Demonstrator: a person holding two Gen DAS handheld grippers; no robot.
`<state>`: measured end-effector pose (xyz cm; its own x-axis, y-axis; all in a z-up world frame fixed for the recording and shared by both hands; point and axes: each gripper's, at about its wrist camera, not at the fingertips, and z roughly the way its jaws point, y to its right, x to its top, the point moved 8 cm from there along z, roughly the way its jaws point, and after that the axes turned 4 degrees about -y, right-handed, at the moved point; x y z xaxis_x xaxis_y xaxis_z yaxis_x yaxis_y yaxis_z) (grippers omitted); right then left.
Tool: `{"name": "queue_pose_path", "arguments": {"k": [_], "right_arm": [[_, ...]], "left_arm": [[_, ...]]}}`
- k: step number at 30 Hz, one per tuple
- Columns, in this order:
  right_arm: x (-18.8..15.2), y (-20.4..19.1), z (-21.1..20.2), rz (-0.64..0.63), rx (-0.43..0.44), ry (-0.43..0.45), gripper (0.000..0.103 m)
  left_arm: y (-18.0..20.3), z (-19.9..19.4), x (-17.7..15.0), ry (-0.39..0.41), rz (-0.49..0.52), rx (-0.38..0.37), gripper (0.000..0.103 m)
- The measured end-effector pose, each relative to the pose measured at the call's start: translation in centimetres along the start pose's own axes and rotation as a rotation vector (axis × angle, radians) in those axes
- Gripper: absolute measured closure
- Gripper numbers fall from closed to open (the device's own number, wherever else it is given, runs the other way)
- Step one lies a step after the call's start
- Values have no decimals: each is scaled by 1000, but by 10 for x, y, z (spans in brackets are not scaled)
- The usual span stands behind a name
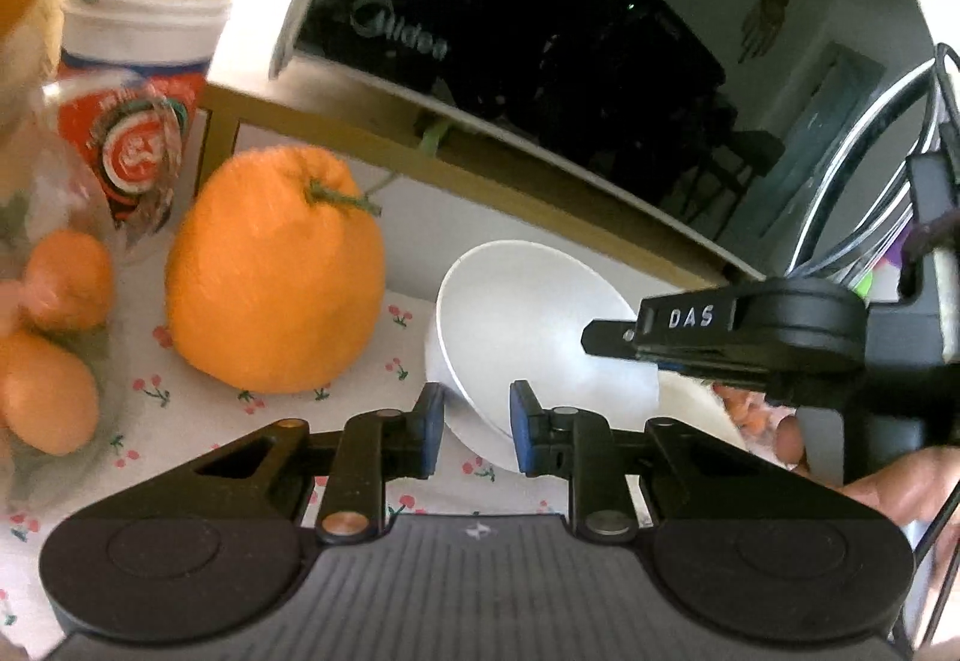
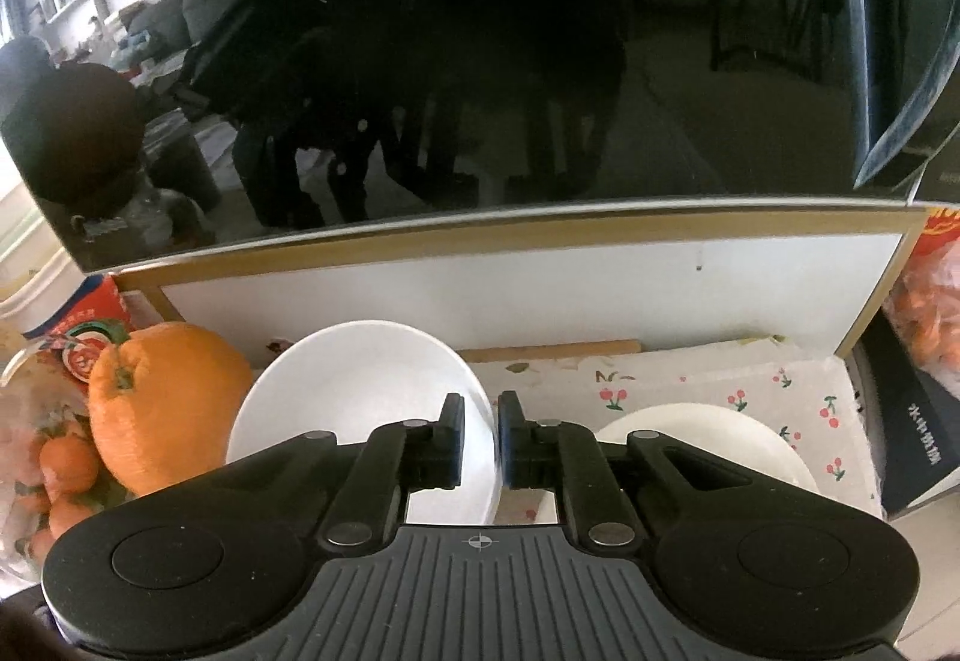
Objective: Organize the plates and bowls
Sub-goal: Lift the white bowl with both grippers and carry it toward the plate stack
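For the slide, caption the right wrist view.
Right gripper pinches the rim of a white bowl, between a large orange and a white plate on a cherry-print cloth.

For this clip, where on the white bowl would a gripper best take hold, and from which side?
Grip the thin rim of the white bowl, one finger inside and one outside. In the right wrist view the right gripper straddles the near right rim, which looks sensible: the large orange crowds the bowl's left side, while the right, toward the plate, is freer.
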<state>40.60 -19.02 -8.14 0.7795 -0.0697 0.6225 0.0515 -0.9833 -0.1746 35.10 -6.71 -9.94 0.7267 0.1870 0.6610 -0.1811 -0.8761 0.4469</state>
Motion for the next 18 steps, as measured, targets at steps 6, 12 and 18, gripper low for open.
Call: {"name": "queue_pose_path", "arguments": {"k": [6,12,18], "right_arm": [[0,-11,-23,-4,0,10,91],[-3,-22,-53,-13,-8,25,91],[-7,-33,-88,-14,-11,53,90]], "left_arm": [[3,-25,4,10,-11,-12,82],[9,-58,9,31,-12,-20,82],[18,-87,13,45,-21,-30,82]]}}
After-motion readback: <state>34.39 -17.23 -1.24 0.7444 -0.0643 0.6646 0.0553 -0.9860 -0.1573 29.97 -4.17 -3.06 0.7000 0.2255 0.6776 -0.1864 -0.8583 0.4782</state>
